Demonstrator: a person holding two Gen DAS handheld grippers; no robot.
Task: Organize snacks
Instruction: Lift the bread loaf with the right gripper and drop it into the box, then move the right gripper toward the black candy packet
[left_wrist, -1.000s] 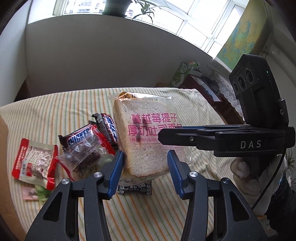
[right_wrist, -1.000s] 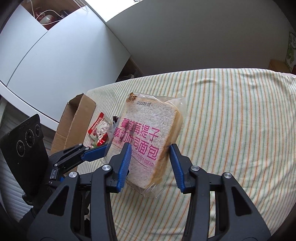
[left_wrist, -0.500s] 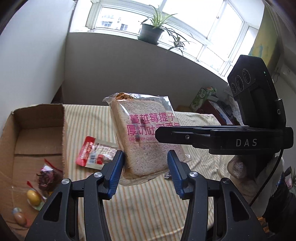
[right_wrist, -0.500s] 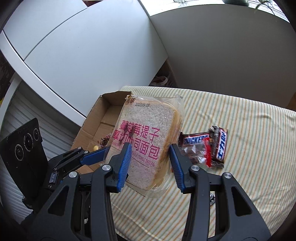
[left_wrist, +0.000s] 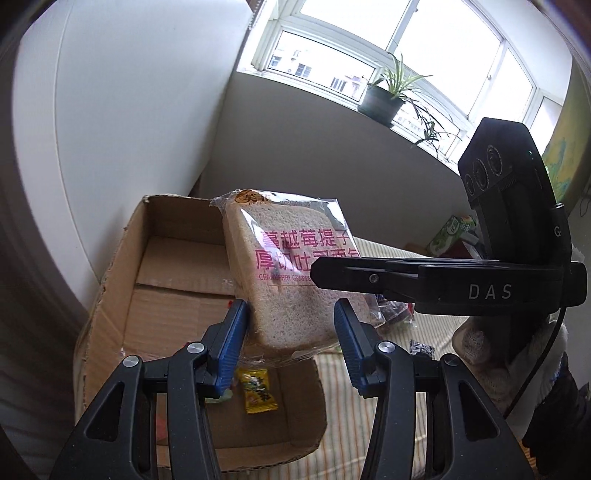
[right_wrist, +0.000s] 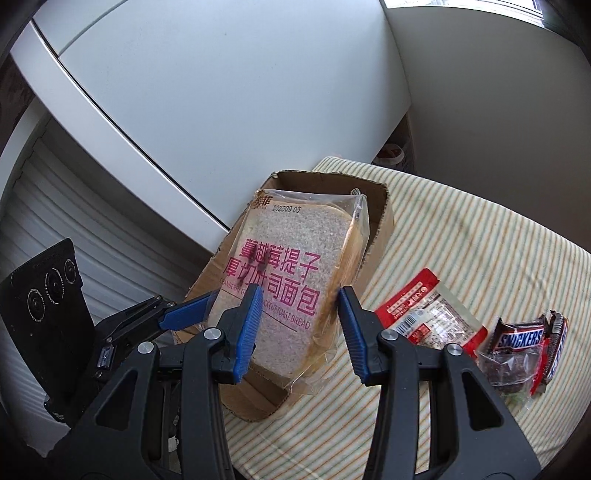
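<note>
A clear packet of sliced toast bread (left_wrist: 284, 266) with pink lettering hangs in the air over an open cardboard box (left_wrist: 122, 258). My left gripper (left_wrist: 290, 325) is shut on its lower end, blue pads against both sides. My right gripper (right_wrist: 300, 306) grips the same bread packet (right_wrist: 291, 251) from the other side. One of its black fingers (left_wrist: 332, 273) crosses the packet in the left wrist view. In the box lies a yellow wrapped candy (left_wrist: 256, 391); the rest of the box floor is partly hidden.
The box (right_wrist: 380, 221) stands at the edge of a striped tablecloth (right_wrist: 461, 240), next to a white cabinet. On the cloth lie a red snack packet (right_wrist: 424, 314), Snickers bars (right_wrist: 521, 338) and a clear bag of dark fruit (right_wrist: 506, 369). A gloved hand (left_wrist: 476, 343) holds the right gripper.
Both grippers have carried the bread packet sideways from above the striped cloth to above the cardboard box, and a little higher. Their hold on it looks the same.
</note>
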